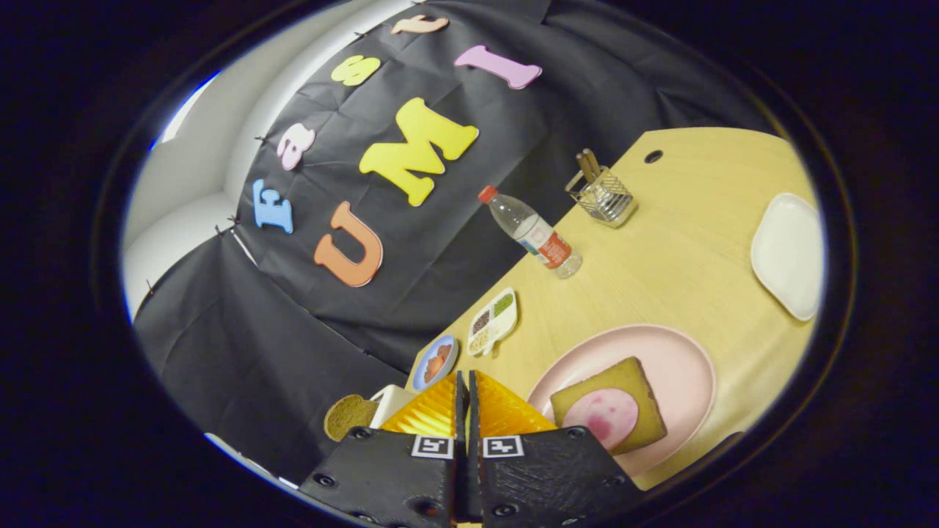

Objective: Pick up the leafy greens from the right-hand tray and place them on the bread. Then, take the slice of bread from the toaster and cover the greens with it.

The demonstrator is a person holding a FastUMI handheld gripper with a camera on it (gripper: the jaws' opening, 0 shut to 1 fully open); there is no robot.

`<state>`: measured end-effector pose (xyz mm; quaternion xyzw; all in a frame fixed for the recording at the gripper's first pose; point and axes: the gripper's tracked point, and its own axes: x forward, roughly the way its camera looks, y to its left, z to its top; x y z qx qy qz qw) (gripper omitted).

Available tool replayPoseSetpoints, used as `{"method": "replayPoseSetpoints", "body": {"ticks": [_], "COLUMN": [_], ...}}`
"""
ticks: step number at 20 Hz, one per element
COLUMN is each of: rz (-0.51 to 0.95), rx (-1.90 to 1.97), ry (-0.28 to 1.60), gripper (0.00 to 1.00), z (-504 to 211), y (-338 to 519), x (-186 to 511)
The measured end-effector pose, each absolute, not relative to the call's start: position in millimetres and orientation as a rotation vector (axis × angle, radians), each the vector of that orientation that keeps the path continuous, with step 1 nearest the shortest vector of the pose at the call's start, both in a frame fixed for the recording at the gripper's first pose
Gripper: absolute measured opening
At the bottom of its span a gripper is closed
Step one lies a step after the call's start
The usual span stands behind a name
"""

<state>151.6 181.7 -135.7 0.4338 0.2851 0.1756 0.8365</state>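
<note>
resting on pink plate [682, 359]: brown bread [637, 381], round pink slice atop; hand-held gripper [466, 392] fingers closed, empty.

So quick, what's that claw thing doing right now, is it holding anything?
Gripper: closed, its two fingers pressed together with nothing between them, raised above the table, near the pink plate with the bread.
</note>
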Motion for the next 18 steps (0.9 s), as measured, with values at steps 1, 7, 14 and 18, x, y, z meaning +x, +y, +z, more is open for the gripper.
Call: {"method": "replayPoseSetpoints", "body": {"ticks": [1, 7, 14, 18], "rz": [0.352, 0.272, 0.244, 0.262], "rx": [0.918, 0.851, 0.691, 0.578], "ry": [0.608, 0.636, 0.656, 0.648], "gripper": [0.0, 0.0, 0.01, 0.26], "z": [-144.4, -188.9, -226.0, -228.3], "y": [176.3, 143.3, 123.0, 122.8], "x": [153.5, 158.3, 161.8, 160.8]}}
